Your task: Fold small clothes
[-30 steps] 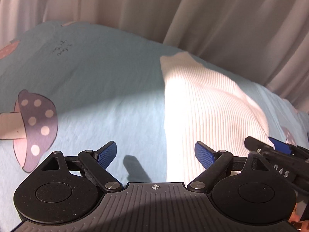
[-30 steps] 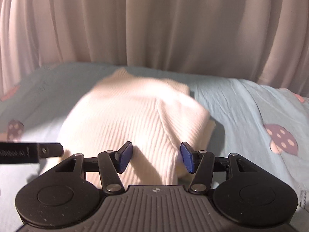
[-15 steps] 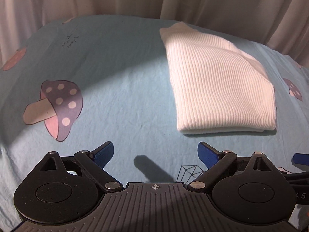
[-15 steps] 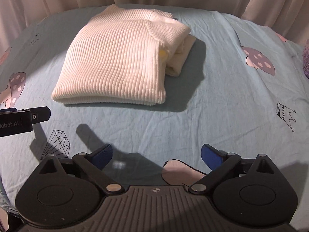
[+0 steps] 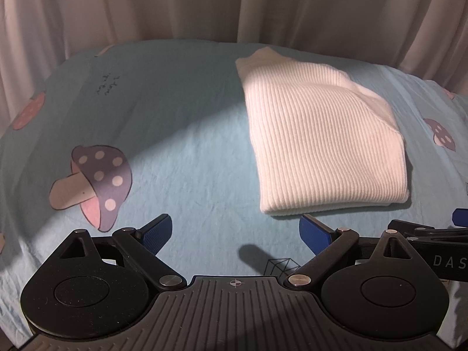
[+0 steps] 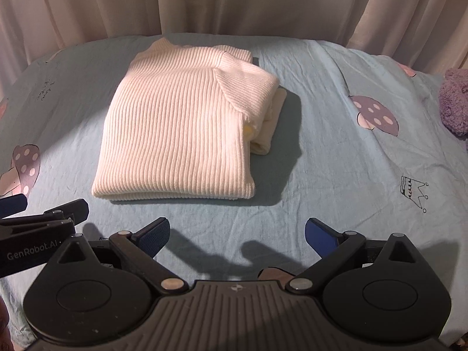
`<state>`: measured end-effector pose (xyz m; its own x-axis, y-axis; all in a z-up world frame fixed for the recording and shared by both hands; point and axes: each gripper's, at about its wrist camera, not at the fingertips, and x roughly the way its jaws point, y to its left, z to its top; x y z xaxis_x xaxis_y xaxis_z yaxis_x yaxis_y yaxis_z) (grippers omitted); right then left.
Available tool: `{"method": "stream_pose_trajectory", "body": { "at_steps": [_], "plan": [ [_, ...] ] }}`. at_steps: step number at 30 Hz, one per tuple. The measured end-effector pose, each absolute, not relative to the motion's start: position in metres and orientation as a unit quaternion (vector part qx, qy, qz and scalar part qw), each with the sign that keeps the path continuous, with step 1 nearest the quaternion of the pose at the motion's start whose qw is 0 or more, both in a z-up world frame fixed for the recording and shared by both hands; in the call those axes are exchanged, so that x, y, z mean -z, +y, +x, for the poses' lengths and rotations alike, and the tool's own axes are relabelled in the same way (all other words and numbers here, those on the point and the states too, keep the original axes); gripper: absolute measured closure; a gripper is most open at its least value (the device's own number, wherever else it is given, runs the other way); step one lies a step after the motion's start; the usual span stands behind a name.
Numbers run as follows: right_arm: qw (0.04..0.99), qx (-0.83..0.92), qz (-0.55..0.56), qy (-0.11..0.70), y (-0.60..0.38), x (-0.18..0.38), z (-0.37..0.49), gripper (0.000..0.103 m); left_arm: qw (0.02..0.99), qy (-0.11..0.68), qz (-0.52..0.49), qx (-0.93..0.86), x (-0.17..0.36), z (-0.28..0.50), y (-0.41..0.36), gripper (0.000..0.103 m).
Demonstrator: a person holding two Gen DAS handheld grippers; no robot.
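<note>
A white ribbed sweater (image 6: pixel 181 128) lies folded into a rectangle on the light blue sheet (image 6: pixel 336 152), a rolled sleeve tucked along its right side. It also shows in the left wrist view (image 5: pixel 318 140), right of centre. My right gripper (image 6: pixel 237 232) is open and empty, held just in front of the sweater's near edge. My left gripper (image 5: pixel 235 231) is open and empty, near the sweater's near left corner. Each gripper shows at the edge of the other's view.
The sheet carries mushroom prints (image 5: pixel 93 184) and small drawings (image 6: pixel 414 190). A purple fluffy item (image 6: pixel 454 105) lies at the far right. Pale curtains (image 6: pixel 234 3) hang behind the bed.
Both grippers have pulled back from the sweater and opened wide. One second ago the right gripper was close over the sweater; now the whole folded sweater lies free on the sheet.
</note>
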<state>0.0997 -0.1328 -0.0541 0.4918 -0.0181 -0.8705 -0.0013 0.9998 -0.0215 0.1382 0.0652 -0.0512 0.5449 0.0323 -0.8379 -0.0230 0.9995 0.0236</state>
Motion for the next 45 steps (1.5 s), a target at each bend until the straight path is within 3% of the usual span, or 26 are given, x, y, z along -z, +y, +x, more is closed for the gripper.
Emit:
{"method": "stream_pose_trajectory", "body": {
  "at_steps": [45],
  "plan": [
    [0.867,0.012,-0.002,0.498,-0.1384,0.0499,0.0989,0.004,0.873,0.487,0.017,-0.019,0.0506,0.1387,0.0552,0.006]
  ]
}}
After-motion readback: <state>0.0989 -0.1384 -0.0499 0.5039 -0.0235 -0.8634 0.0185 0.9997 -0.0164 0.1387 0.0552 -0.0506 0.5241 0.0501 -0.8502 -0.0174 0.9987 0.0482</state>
